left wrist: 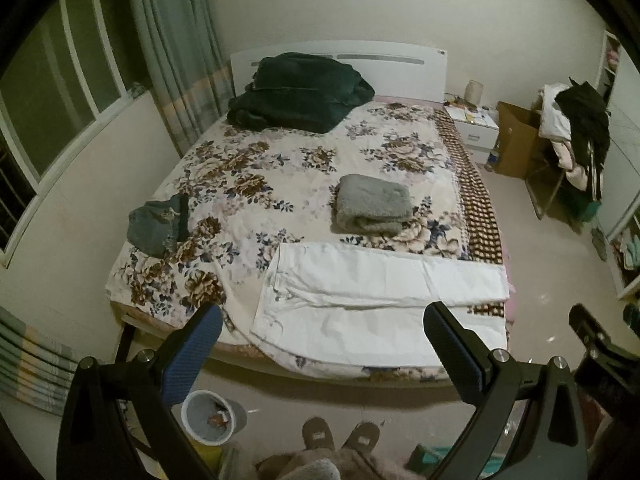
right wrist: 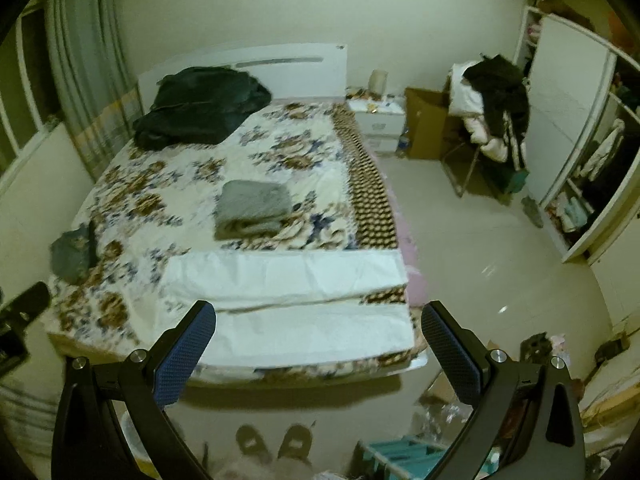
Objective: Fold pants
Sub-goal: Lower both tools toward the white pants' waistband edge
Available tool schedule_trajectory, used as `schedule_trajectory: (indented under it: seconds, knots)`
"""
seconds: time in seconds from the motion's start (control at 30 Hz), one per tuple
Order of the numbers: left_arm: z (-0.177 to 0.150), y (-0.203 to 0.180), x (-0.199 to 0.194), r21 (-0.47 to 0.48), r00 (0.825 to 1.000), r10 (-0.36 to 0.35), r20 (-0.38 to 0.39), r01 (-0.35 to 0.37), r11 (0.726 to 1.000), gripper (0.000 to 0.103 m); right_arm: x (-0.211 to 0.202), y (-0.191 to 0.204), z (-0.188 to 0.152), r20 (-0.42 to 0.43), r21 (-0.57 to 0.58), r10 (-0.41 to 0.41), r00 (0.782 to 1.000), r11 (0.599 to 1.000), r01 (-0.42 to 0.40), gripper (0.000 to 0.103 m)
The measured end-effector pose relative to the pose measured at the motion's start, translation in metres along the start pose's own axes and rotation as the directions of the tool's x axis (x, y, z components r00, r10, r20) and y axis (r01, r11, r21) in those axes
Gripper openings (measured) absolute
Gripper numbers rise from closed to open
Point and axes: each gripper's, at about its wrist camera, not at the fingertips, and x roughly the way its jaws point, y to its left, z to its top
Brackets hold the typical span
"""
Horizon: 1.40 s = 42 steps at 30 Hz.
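Bedroom, floral-covered bed (left wrist: 248,168) as work surface. Left gripper (left wrist: 322,334): jaws wide apart, empty, held above the foot edge of the bed. Right gripper (right wrist: 318,330): jaws likewise apart, empty, near the bed's foot-right corner. Pants (left wrist: 376,304): white, spread flat along the foot edge, legs running toward the right edge, waist to the left. Judged light, soft, limp; likely best pinched at waistband and hem corners. Further up the bed: grey towel (left wrist: 372,204), centre; denim item (left wrist: 158,224), left edge; dark blanket (left wrist: 296,92), at the headboard.
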Motion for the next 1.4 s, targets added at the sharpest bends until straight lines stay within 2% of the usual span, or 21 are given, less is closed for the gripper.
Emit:
schedule_trajectory:
  seconds: [0.13, 0.33, 0.53, 0.73, 0.9, 1.1, 1.23, 1.33, 1.4]
  knots:
    - [-0.004, -0.011, 0.039, 0.004, 1.0, 0.016, 0.008, -0.016, 1.0, 0.103, 0.039, 0.003, 0.009, -0.022, 0.025, 0.028, 0.999, 0.999, -0.028, 0.103]
    - [0.019, -0.031, 0.105, 0.025, 1.0, 0.024, -0.01, -0.024, 0.999, 0.103, 0.11, 0.011, 0.021, -0.021, 0.017, -0.017, 1.0, 1.0, 0.018, 0.103]
    - [0.039, -0.039, 0.179, 0.04, 0.998, 0.005, -0.058, -0.003, 0.999, 0.103, 0.21, 0.0, 0.032, -0.063, 0.042, -0.023, 0.998, 0.999, 0.026, 0.103]
    - [0.061, -0.045, 0.256, 0.072, 0.993, -0.026, -0.117, 0.034, 0.997, 0.103, 0.318, 0.013, 0.064, -0.12, 0.057, -0.048, 0.992, 0.997, 0.056, 0.103]
    - [0.076, -0.05, 0.328, 0.083, 0.979, -0.05, -0.196, 0.068, 0.994, 0.103, 0.404, 0.032, 0.092, -0.17, 0.04, -0.077, 0.982, 0.996, 0.084, 0.103]
    - [0.08, -0.057, 0.404, 0.096, 0.97, -0.036, -0.241, 0.061, 0.994, 0.103, 0.516, 0.044, 0.099, -0.245, 0.031, -0.096, 0.965, 0.994, 0.107, 0.103]
    - [0.068, -0.07, 0.468, 0.102, 0.955, -0.019, -0.297, 0.051, 0.994, 0.103, 0.583, 0.045, 0.083, -0.288, 0.001, -0.109, 0.951, 0.993, 0.114, 0.103]
    - [0.055, -0.086, 0.512, 0.149, 0.948, 0.018, -0.318, 0.031, 0.988, 0.103, 0.646, 0.044, 0.066, -0.352, -0.059, -0.108, 0.93, 0.994, 0.093, 0.103]
    - [0.042, -0.101, 0.544, 0.193, 0.944, 0.049, -0.327, 0.016, 0.981, 0.103, 0.695, 0.047, 0.053, -0.404, -0.123, -0.117, 0.907, 0.99, 0.073, 0.103]
